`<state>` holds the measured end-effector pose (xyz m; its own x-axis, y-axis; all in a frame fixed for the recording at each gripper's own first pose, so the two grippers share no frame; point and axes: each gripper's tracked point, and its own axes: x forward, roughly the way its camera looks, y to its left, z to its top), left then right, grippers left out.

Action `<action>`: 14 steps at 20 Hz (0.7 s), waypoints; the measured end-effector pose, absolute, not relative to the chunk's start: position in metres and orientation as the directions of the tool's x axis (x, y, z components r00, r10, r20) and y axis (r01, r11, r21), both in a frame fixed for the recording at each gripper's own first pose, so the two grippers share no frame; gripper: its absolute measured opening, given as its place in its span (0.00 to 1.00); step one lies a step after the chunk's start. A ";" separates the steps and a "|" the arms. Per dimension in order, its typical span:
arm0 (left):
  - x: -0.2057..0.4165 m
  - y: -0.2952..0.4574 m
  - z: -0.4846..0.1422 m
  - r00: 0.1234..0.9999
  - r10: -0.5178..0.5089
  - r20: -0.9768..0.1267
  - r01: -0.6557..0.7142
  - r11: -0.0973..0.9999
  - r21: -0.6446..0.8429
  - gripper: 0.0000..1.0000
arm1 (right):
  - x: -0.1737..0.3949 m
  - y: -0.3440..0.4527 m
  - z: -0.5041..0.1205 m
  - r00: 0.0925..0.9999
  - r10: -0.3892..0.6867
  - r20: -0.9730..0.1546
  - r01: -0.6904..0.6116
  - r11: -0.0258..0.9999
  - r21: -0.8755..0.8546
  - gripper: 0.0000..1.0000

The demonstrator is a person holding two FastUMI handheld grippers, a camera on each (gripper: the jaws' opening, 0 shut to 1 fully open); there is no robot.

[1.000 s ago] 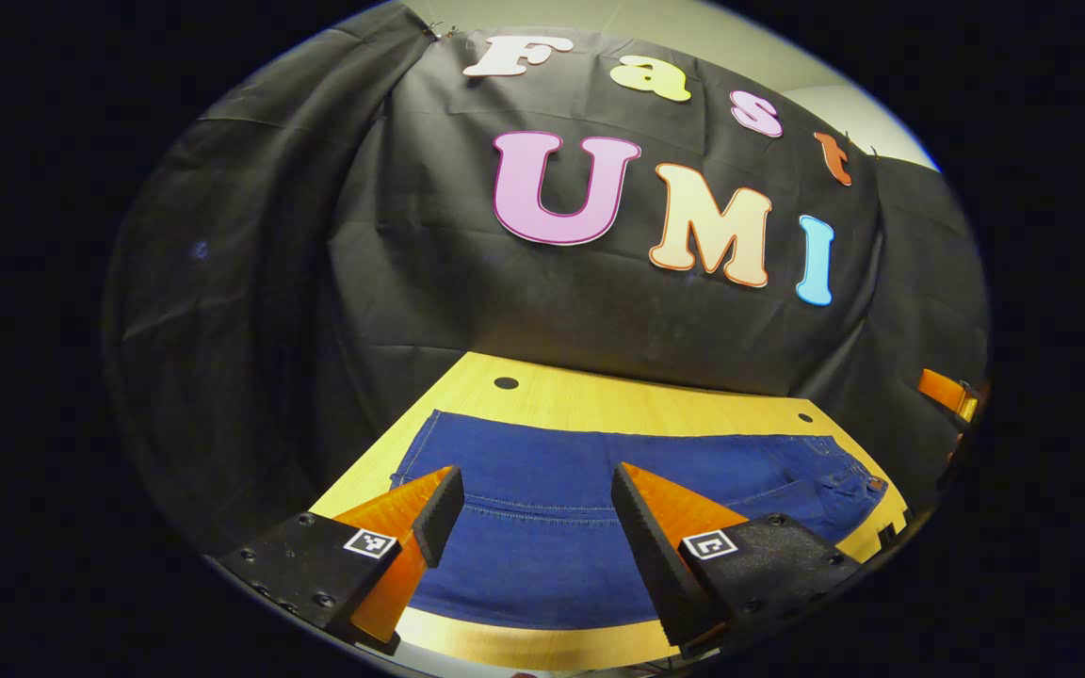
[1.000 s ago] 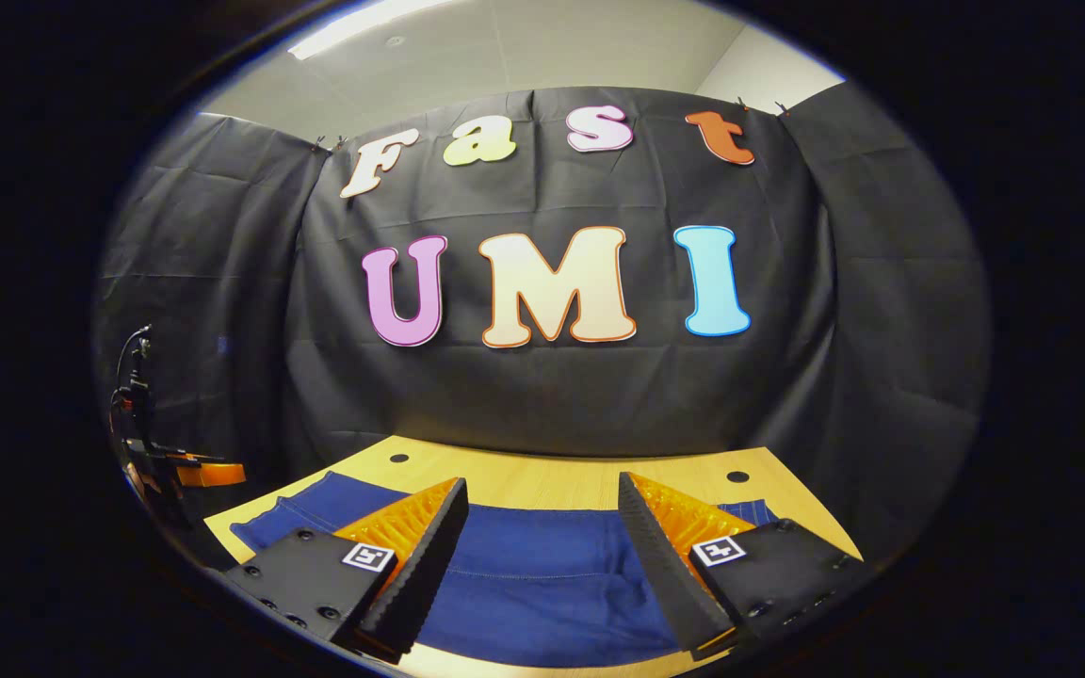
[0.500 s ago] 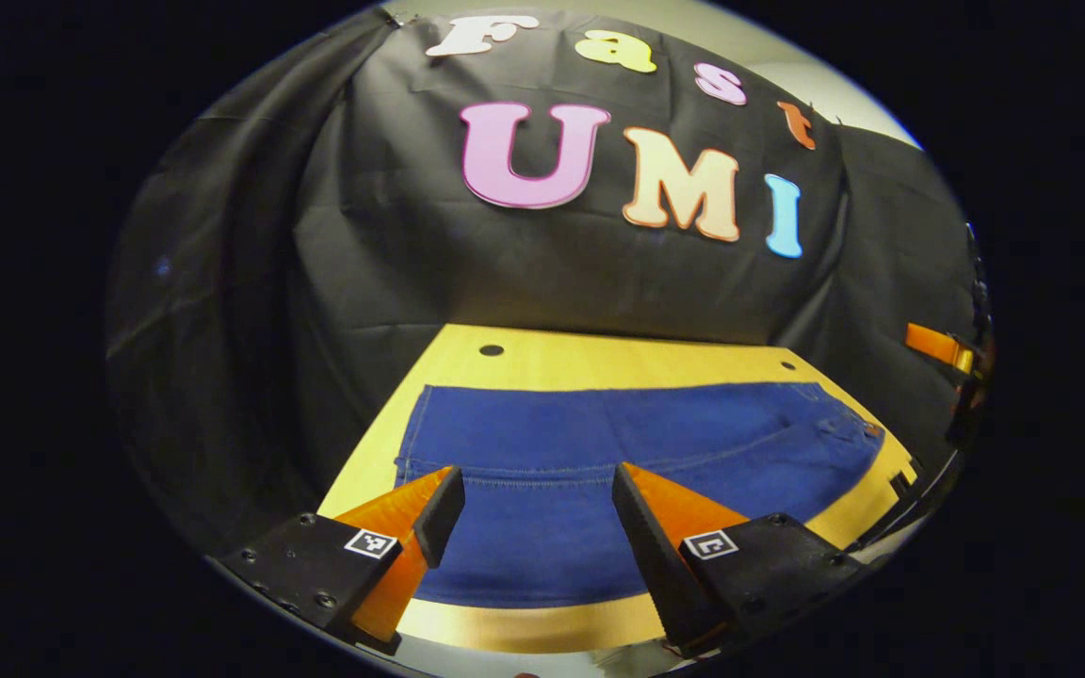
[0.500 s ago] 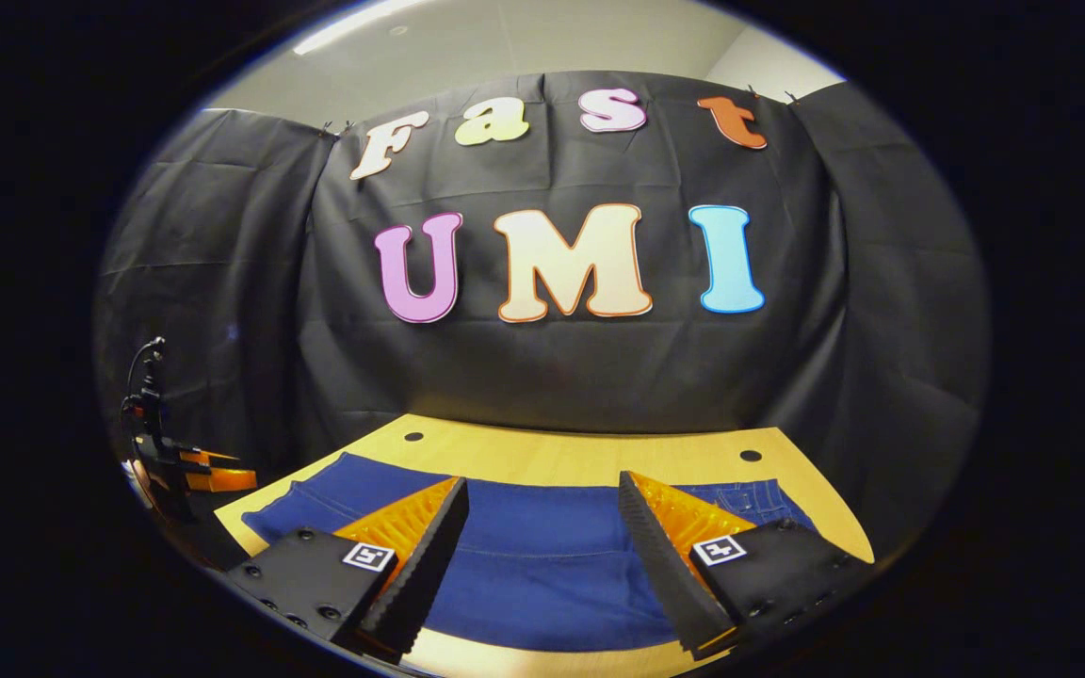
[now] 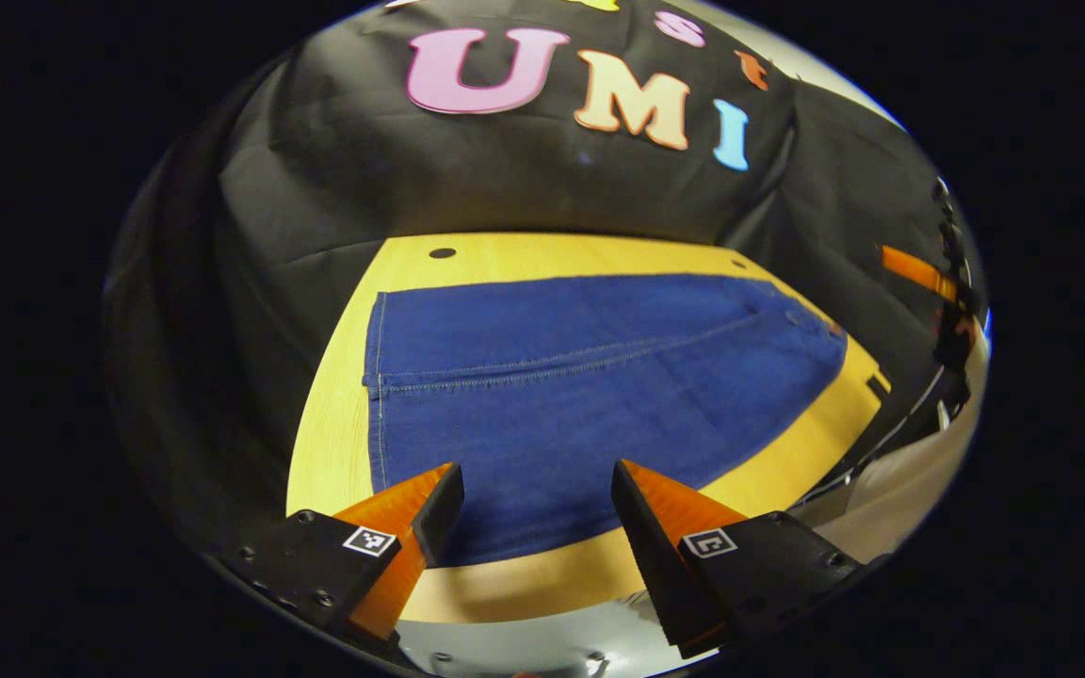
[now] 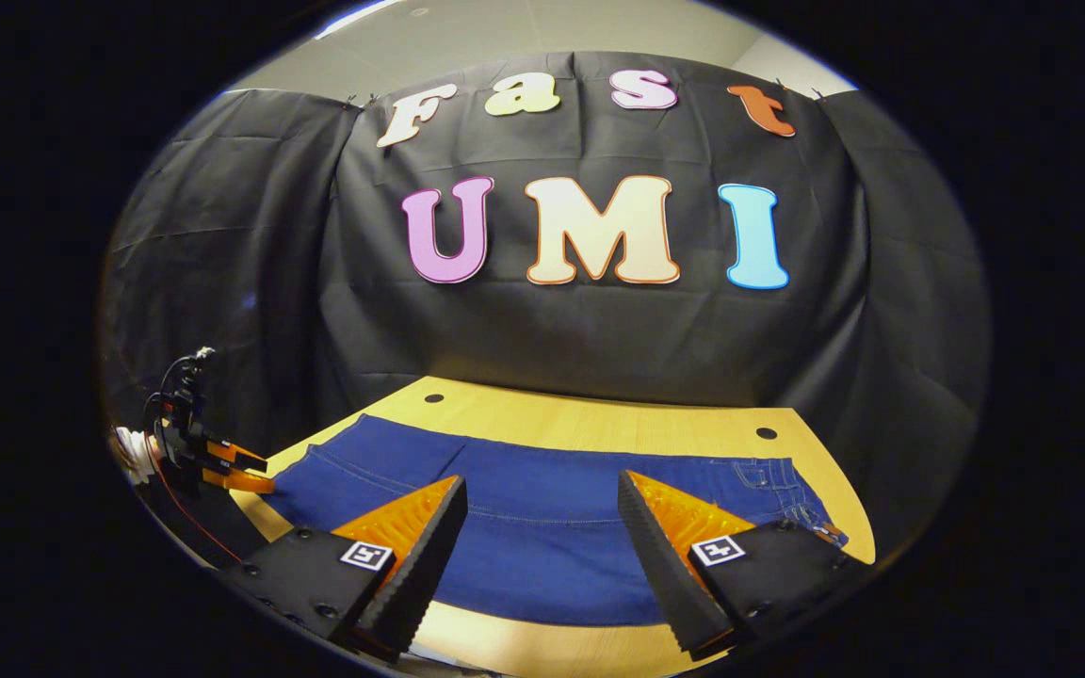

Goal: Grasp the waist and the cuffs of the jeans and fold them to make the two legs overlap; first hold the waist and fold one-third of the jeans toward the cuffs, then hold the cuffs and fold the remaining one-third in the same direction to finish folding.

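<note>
Tilted lower, left gripper (image 5: 535, 499) gapes above jeans (image 5: 590, 377).

Jeans (image 5: 599, 377): no legible text or brand.
Table (image 5: 542, 250): no writing.
Left gripper (image 5: 533, 485): 2 square code markers (image 5: 371, 540), no letters or numbers.
Right gripper (image 6: 542, 494): 2 square code patches (image 6: 718, 549), nothing legible.

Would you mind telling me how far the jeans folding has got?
Nothing is folded yet: the jeans lie flat on the table, legs side by side. The left hand-held gripper hangs open over the cuff end, the right hand-held gripper open near the waist. Grasping, overlapping the legs and both thirds remain.
</note>
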<state>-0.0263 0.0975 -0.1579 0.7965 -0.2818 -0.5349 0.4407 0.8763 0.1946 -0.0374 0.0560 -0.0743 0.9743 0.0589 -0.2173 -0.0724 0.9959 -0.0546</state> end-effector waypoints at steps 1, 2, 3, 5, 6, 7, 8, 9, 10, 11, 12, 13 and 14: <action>-0.029 0.100 -0.164 0.772 -0.283 -0.569 0.472 0.855 0.216 0.94 | -0.037 0.056 -0.075 0.973 0.059 -0.222 -0.072 0.996 -0.050 0.99; -0.031 0.105 -0.172 0.744 -0.280 -0.607 0.501 0.834 0.230 0.94 | -0.037 0.058 -0.076 0.972 0.061 -0.227 -0.073 0.996 -0.043 0.99; -0.035 0.110 -0.177 0.712 -0.279 -0.644 0.533 0.812 0.238 0.94 | -0.036 0.057 -0.078 0.971 0.061 -0.231 -0.072 0.997 -0.037 0.99; -0.040 0.114 -0.186 0.663 -0.266 -0.700 0.594 0.755 0.277 0.94 | -0.035 0.056 -0.080 0.970 0.058 -0.234 -0.067 0.997 -0.032 0.99; -0.040 0.121 -0.191 0.644 -0.247 -0.724 0.619 0.724 0.303 0.94 | -0.035 0.057 -0.081 0.969 0.059 -0.239 -0.068 0.997 -0.027 0.99; -0.039 0.129 -0.197 0.624 -0.222 -0.749 0.639 0.696 0.326 0.93 | -0.036 0.057 -0.084 0.968 0.060 -0.243 -0.069 0.997 -0.026 0.99; -0.039 0.135 -0.203 0.610 -0.201 -0.767 0.654 0.674 0.343 0.92 | -0.036 0.057 -0.085 0.968 0.059 -0.246 -0.068 0.997 -0.029 0.99; -0.038 0.141 -0.206 0.593 -0.184 -0.784 0.668 0.656 0.351 0.91 | -0.037 0.056 -0.086 0.967 0.058 -0.249 -0.067 0.997 -0.031 0.99; -0.038 0.145 -0.209 0.579 -0.169 -0.798 0.681 0.638 0.359 0.90 | -0.036 0.055 -0.086 0.966 0.056 -0.253 -0.066 0.997 -0.033 0.99; -0.037 0.147 -0.211 0.565 -0.158 -0.810 0.695 0.621 0.363 0.92 | -0.036 0.053 -0.089 0.965 0.053 -0.257 -0.064 0.997 -0.032 0.99; -0.038 0.149 -0.212 0.554 -0.149 -0.819 0.706 0.606 0.368 0.93 | -0.035 0.050 -0.088 0.966 0.043 -0.255 -0.053 0.998 -0.033 0.99; -0.039 0.148 -0.213 0.543 -0.148 -0.826 0.715 0.598 0.362 0.92 | -0.036 0.049 -0.087 0.967 0.039 -0.250 -0.048 0.998 -0.031 0.99; -0.040 0.149 -0.214 0.528 -0.145 -0.837 0.722 0.595 0.353 0.92 | -0.035 0.048 -0.086 0.968 0.036 -0.248 -0.044 0.999 -0.028 0.99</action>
<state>-0.0400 0.1489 -0.2137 0.5283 -0.1446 -0.8366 0.7219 0.5952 0.3530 -0.0351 0.0478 -0.0860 0.9682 0.0361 -0.2475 -0.0445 0.9986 -0.0282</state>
